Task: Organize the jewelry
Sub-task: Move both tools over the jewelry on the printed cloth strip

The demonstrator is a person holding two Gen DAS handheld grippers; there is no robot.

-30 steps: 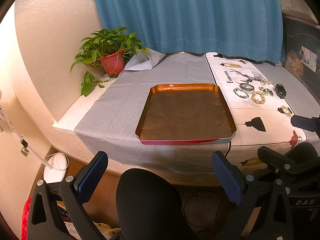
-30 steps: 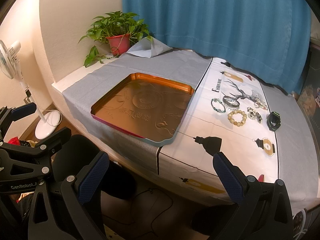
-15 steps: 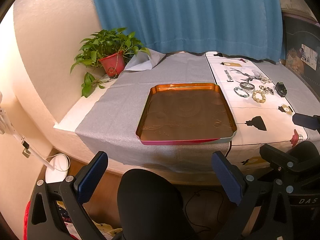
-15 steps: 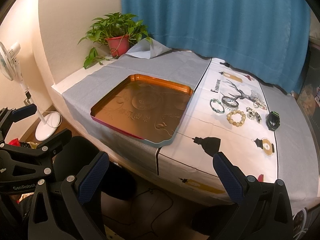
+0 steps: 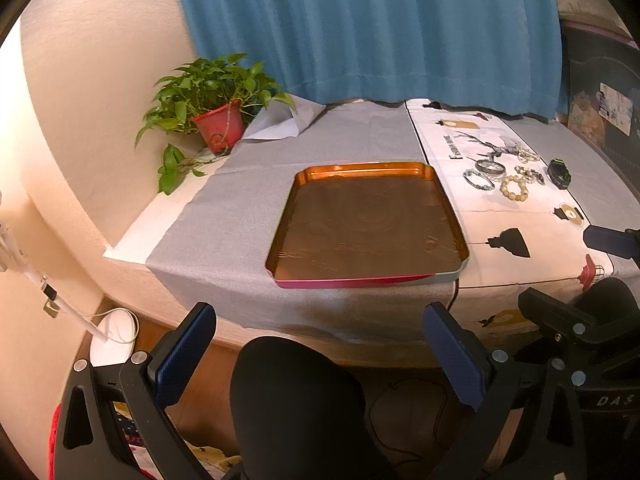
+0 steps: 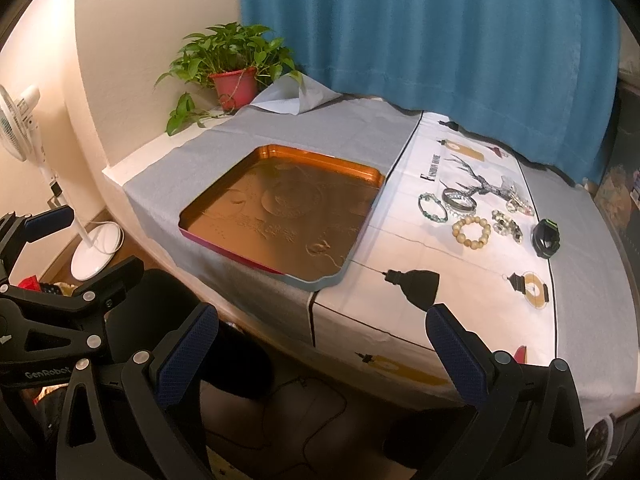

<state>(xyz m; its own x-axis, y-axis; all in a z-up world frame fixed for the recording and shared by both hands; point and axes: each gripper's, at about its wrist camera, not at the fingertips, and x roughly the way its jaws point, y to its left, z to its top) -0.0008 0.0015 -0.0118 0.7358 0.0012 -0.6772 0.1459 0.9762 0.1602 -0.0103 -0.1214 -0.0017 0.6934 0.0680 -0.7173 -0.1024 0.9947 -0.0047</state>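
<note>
An empty orange metal tray [image 5: 440, 190] [image 6: 374, 178] lies on the grey cloth near the table's front edge. Right of it, on the white printed cloth, several bracelets lie together: a cream bead bracelet [image 5: 515, 187] [image 6: 471, 232], a green bead one [image 6: 431, 208], a dark bangle [image 6: 459, 199] and a black-and-green band [image 5: 559, 172] [image 6: 545, 236]. My left gripper [image 5: 320, 356] hangs open below the table edge, over a person's dark knee [image 5: 296, 400]. My right gripper [image 6: 320, 356] is open too, low in front of the table. Both hold nothing.
A potted plant in a red pot [image 5: 218, 124] [image 6: 234, 86] stands at the back left by the wall. A blue curtain [image 6: 420, 32] hangs behind the table. A white floor fan [image 6: 24, 120] stands to the left. The left gripper's frame [image 6: 52, 308] shows beside the right one.
Both grippers have drifted slightly back and lower from the table; the tray and jewelry look a little smaller. Nothing on the table has moved.
</note>
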